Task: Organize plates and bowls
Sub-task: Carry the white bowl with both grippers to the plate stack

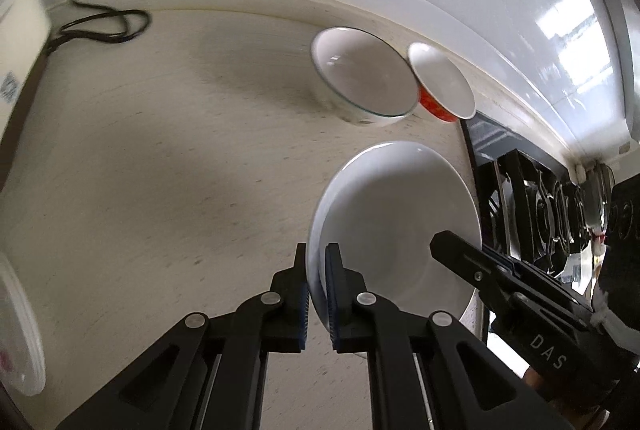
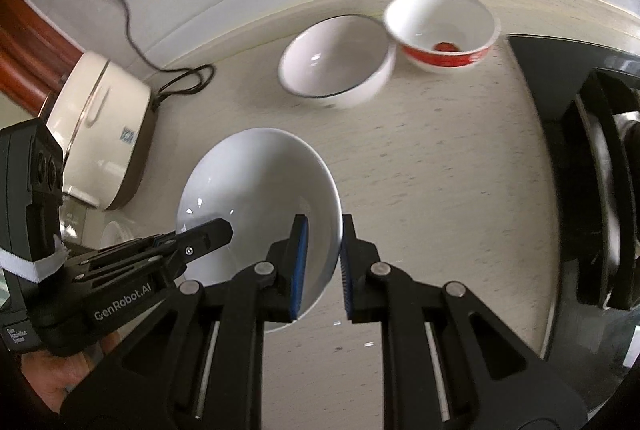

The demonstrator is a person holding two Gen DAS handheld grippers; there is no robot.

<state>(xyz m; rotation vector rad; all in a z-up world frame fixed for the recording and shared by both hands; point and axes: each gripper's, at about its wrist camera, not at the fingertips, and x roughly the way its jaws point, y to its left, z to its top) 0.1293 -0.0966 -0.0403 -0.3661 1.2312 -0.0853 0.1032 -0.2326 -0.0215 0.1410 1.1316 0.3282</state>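
Note:
A plain white bowl (image 1: 396,222) (image 2: 256,190) hangs over the beige counter, held by both grippers. My left gripper (image 1: 318,270) is shut on its left rim, one blue pad inside the wall and one outside. My right gripper (image 2: 323,230) is shut on the opposite rim the same way. Each gripper shows in the other's view, the right gripper (image 1: 452,246) and the left gripper (image 2: 216,230). Farther back, by the wall, stand a white bowl with a dark rim (image 1: 360,78) (image 2: 336,58) and a red-banded bowl (image 1: 440,86) (image 2: 440,26), touching each other.
A cream appliance (image 2: 100,134) with a black cable (image 2: 176,82) sits at the counter's left. A black stove (image 2: 592,190) (image 1: 540,206) borders the counter on the right. A white lid or container (image 1: 16,330) shows at the left edge. A glossy white wall runs behind.

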